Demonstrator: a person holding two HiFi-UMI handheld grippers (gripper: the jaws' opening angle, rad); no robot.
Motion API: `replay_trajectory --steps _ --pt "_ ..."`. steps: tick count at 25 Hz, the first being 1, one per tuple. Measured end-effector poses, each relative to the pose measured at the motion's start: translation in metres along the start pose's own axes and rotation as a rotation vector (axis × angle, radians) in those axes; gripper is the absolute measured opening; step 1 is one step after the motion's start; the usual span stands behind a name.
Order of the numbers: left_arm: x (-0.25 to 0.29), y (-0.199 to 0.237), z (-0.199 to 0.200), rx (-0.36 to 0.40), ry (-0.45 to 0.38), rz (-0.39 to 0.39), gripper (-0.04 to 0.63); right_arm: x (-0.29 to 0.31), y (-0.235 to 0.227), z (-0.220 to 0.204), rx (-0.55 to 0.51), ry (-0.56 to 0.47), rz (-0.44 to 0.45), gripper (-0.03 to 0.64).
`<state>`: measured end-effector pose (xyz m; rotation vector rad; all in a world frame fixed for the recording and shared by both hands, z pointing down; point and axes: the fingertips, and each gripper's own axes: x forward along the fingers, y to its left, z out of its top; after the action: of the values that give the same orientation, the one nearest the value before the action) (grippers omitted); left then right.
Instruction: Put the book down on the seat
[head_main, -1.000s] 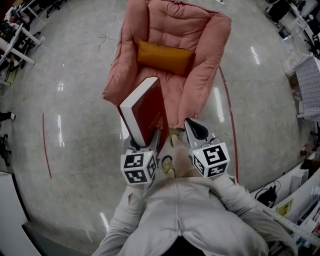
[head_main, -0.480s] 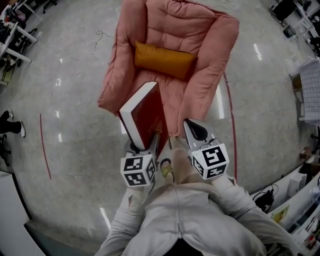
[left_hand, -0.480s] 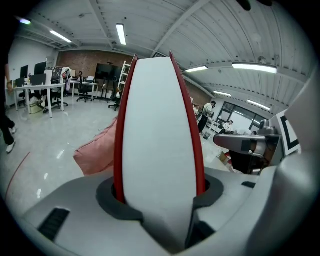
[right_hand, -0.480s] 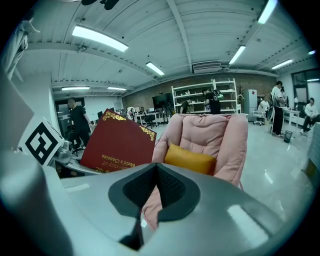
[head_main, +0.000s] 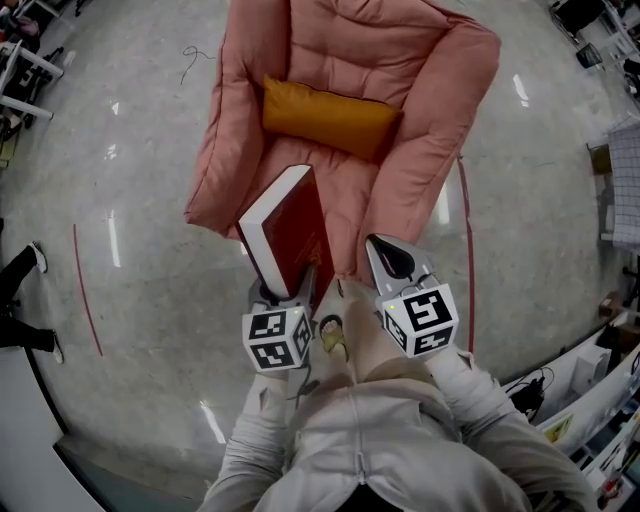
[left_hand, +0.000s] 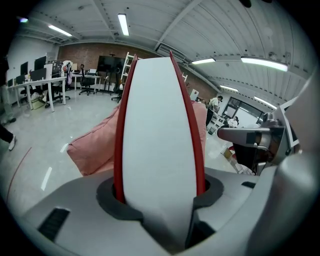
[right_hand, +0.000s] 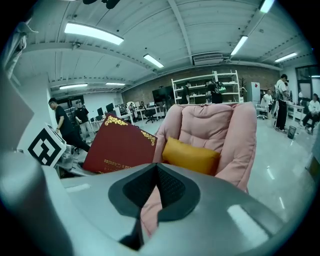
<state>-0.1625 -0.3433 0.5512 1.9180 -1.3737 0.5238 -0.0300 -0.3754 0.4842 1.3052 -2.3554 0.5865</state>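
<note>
- Item: book (head_main: 292, 228), a thick hardback with dark red boards, gilt corner ornament and a white page block.
- Position: we find it standing on end and tilted, in the air before the front edge of the armchair (head_main: 440, 110). It is near the chair's front left corner and not yet on the seat.
- Left gripper (head_main: 284, 296): its jaws are clamped across the book's thickness at the lower end, one pad on each board, with the page edges facing its camera.
- Right gripper (head_main: 391, 259): its jaws are drawn together with nothing between them. It hangs just beside the book, apart from it.
- Seat contents: an orange cushion (head_main: 330, 117) lies across the back of the seat, and the padding in front of it is bare.
- Handling, as we judge it: the book is stiff and fairly heavy. Its smooth boards may slide under the pads, and a hold at one end leaves the long free part pulling downward.
- Hold, as we judge it: we would keep the grip across both boards, closer to the spine where the block is firmest.
- Landing, as we judge it: the quilted seat is soft, so the book should settle flat without harm.
</note>
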Motion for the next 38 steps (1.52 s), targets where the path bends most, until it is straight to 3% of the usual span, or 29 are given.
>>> replay_trajectory --steps 17,38 --pt "0.106 0.011 -0.026 0.012 0.148 -0.019 0.249 0.069 -0.040 -0.029 0.030 0.073 -0.003 0.000" --pt "0.201 0.018 -0.067 -0.001 0.292 -0.031 0.249 0.103 -0.076 -0.064 0.092 0.151 -0.029 0.000"
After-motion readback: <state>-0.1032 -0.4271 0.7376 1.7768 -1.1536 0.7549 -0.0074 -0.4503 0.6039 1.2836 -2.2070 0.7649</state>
